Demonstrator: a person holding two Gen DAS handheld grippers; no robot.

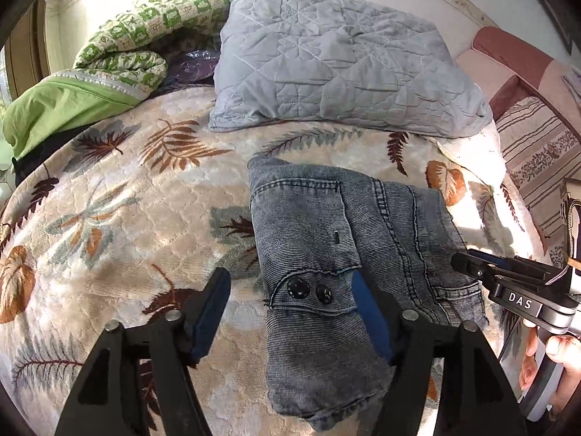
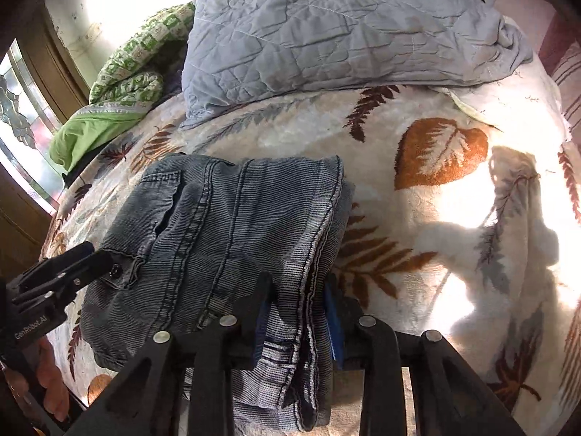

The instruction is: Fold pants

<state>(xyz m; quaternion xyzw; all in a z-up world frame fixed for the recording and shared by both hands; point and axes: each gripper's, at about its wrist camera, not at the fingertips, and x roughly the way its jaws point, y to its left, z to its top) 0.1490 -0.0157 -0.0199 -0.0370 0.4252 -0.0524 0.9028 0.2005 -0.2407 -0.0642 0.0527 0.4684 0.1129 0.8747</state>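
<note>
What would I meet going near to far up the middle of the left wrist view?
Left gripper → folded pants → leaf-print blanket → grey quilted pillow.

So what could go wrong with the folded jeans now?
1. The right gripper pinches only the stacked edge of the folded grey-blue denim pants; pulling could slide the layers apart.
2. The left gripper is open around the buttoned corner, so that side could flop open if lifted.
3. The fluffy cream leaf-print blanket is soft, so the bundle might sag or tilt.
</note>
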